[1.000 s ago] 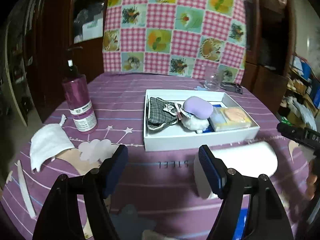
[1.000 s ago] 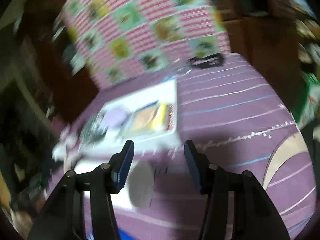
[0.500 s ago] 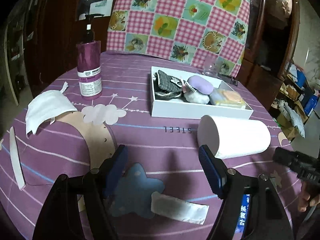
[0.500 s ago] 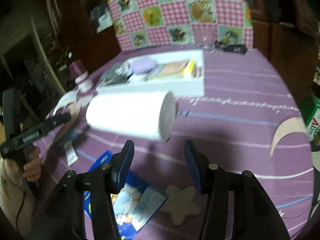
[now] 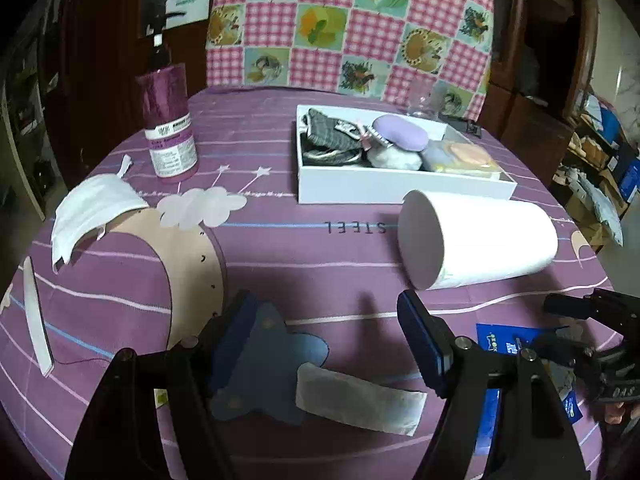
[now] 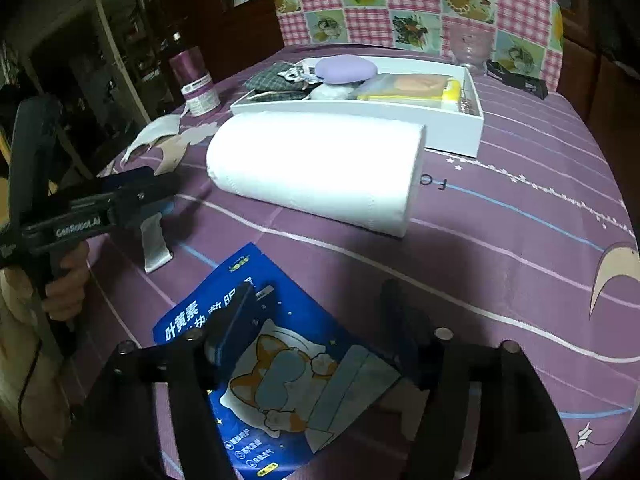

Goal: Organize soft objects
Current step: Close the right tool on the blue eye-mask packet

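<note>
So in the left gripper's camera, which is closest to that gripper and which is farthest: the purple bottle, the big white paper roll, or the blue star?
Seen from the left gripper:
1. The blue star, lying right at the fingertips, under the left finger.
2. The big white paper roll, lying on its side ahead and to the right.
3. The purple bottle, standing far back on the left.

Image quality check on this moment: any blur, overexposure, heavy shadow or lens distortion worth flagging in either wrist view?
Left wrist view: sharp, with strong fisheye bending and dark corners; the paper roll is bright but readable. Right wrist view: also sharp, yet the roll's side is blown out to plain white, and the right gripper sits in deep shadow over the blue packet, so its fingers are hard to separate from the dark.
</note>
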The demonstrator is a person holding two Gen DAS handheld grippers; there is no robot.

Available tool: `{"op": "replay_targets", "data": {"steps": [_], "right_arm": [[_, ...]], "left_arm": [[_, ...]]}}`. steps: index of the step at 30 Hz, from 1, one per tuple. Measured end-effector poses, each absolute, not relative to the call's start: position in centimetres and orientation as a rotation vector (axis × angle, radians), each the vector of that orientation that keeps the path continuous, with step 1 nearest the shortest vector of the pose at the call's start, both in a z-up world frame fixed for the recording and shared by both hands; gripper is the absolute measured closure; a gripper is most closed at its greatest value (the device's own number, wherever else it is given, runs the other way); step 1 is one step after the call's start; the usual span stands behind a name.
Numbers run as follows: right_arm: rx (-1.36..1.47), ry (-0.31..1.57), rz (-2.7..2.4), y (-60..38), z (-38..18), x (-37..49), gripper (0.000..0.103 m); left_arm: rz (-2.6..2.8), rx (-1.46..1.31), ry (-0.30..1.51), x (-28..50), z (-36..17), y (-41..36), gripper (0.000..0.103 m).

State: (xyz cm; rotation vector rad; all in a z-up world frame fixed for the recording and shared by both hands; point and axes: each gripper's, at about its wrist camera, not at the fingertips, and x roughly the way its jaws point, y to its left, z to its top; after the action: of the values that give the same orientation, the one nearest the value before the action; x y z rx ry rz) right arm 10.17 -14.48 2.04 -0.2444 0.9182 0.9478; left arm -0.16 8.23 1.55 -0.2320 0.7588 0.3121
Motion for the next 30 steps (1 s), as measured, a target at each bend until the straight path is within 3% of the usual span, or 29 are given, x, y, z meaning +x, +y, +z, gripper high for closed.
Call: {"op": "replay_targets", "data": {"steps": [7, 25, 30], "right_arm": [[-0.381, 0.902, 0.952, -12.5, 1.6, 9.0, 0.010], [-0.498, 0.854, 1.072, -12.0, 1.7, 5.5, 0.010], [-0.546, 0.850, 1.129, -12.1, 1.6, 5.0, 0.009]], "left_arm": [[0.303, -0.315, 0.762, -0.6, 1.5, 9.4, 0.029], [0.308, -0.302, 0.737, -2.8, 2.5, 8.8, 0.029], [0.233, -0.238, 0.789, -3.7, 1.9, 6.8, 0.022]]}}
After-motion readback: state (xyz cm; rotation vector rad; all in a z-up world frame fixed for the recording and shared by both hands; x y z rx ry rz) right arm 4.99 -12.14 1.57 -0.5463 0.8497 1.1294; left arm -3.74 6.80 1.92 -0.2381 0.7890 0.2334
